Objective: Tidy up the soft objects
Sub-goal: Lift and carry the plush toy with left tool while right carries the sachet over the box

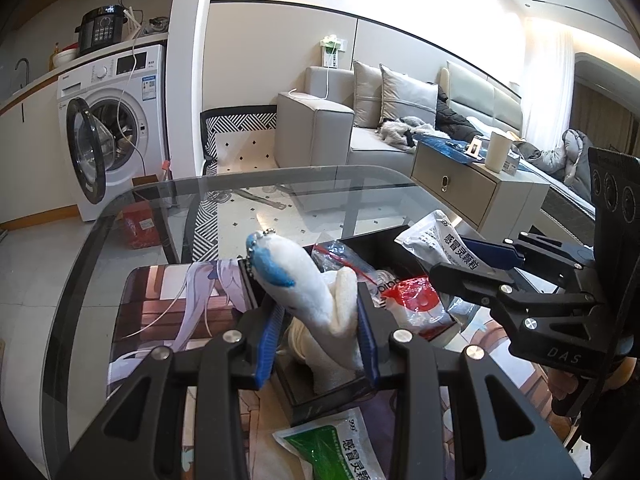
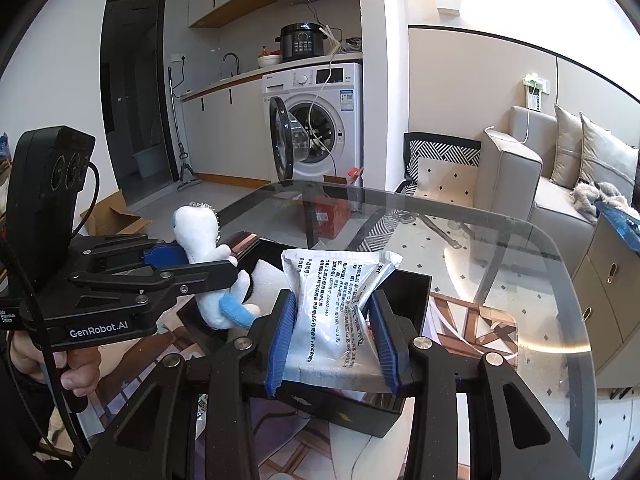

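Left gripper [image 1: 320, 344] clamped on plush [image 1: 316, 300], long axis upright, tail dangling over black box [image 1: 304, 396]. Right gripper [image 2: 334, 340] pinching sachet [image 2: 336, 300], directly above same box on worktop [image 2: 520, 248]. Both equally near.

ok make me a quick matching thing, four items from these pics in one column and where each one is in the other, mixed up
Things:
1. plush toy
2. white printed pouch
3. green pouch
4. black box

Places:
A. lying on the mat, nearest the left camera
B. in the right tongs
C. sitting on the glass table
D. in the left tongs

Pairs: 1-D, 2-B, 3-A, 4-C
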`<state>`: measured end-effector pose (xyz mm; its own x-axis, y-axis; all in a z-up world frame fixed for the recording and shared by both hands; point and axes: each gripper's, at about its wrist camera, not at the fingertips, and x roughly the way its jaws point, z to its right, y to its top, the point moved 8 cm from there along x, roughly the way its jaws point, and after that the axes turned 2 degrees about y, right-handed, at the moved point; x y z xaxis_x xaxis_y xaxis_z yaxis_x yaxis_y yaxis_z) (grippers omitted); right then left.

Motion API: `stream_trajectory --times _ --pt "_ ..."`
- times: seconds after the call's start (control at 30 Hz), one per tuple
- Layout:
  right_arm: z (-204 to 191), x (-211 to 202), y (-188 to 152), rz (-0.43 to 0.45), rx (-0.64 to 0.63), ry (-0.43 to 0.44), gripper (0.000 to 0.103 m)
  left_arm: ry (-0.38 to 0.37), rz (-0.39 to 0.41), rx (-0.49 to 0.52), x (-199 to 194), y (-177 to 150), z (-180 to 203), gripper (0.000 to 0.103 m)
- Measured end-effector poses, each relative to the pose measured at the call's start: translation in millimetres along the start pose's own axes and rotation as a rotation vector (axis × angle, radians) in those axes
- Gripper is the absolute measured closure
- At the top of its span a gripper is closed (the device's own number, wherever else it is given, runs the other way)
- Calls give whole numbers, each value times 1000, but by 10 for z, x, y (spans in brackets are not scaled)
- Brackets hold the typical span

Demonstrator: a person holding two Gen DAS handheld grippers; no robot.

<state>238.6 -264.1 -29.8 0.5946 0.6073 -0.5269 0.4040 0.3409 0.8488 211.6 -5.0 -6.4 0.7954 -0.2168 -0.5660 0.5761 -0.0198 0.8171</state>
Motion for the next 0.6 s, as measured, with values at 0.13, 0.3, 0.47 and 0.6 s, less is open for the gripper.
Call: stream_trajectory --times 0.13,0.3,0.47,0.6 --pt "35 100 -15 -17 4 5 65 -6 -19 8 77 -32 15 70" --pt "76 194 -45 -36 2 4 65 -29 -51 20 196 -60 85 70" --pt "121 286 -80 -55 6 3 65 -47 -74 46 301 -66 155 70" --pt "152 348 -98 -67 4 3 65 -55 -88 51 341 -74 168 70"
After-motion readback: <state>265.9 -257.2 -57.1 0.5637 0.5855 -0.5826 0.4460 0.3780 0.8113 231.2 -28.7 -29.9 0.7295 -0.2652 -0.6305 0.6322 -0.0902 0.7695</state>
